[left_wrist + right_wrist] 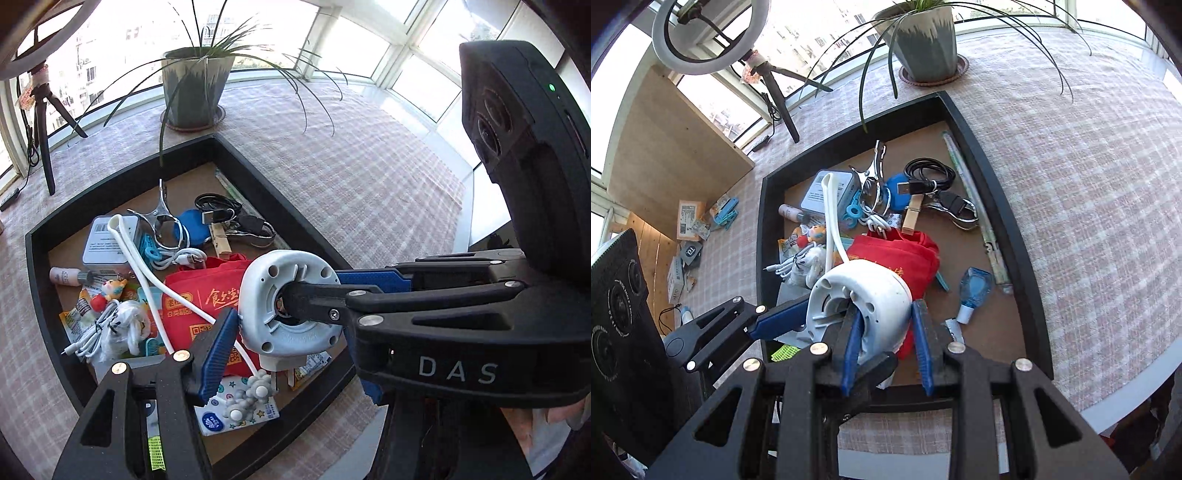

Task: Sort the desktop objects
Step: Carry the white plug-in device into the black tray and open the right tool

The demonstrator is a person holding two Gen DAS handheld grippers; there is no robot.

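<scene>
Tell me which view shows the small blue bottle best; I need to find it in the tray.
The right wrist view: the small blue bottle lies in plain sight on the tray floor, white cap toward the camera, right of the red bag. The left wrist view does not show it; the right gripper blocks that side there.

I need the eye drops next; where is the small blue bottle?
Right wrist view: the blue bottle lies in the tray's right part, right of the red bag.

"DAS" on right tool (291, 302).
</scene>
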